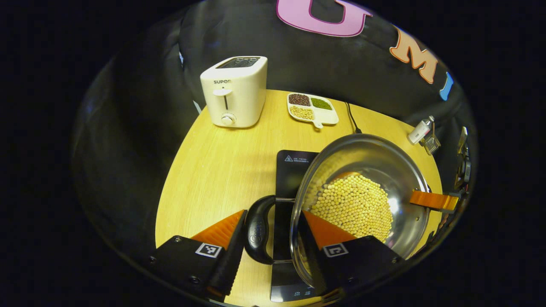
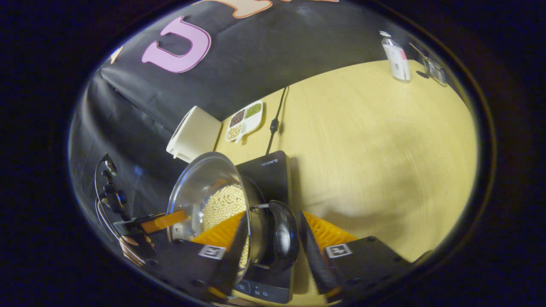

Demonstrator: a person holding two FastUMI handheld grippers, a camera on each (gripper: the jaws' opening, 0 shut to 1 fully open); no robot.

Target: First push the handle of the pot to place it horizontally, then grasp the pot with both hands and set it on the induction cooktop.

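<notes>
Left gripper (image 1: 268,238) straddles the pot's near side: I've got one finger outside the black side handle (image 1: 258,230) and the other inside the bowl against the steel wall, so handle and rim sit between my fingers, though I cannot tell whether both actually press. Right gripper (image 2: 273,238) brackets the opposite handle (image 2: 281,234) the same way, one finger in the bowl, one outside, grip pressure likewise unclear. Pot (image 1: 362,192), heaped with pale yellow beans (image 1: 354,204), hangs tilted over the black induction cooktop (image 1: 292,170) on the wooden table (image 1: 222,170).

Around it: a cream toaster (image 1: 234,91) at the back left, a white divided dish (image 1: 312,108) of dark, green and tan grains behind the cooktop, and the cooktop's cord (image 1: 352,117) running toward the wall. A small white bottle (image 1: 420,131) and a clear glass (image 1: 432,144) stand at the far edge.

Left gripper view catches my other gripper's finger over the far rim. Right gripper view opens onto bare tabletop to the cooktop's right, with the bottle well apart.
</notes>
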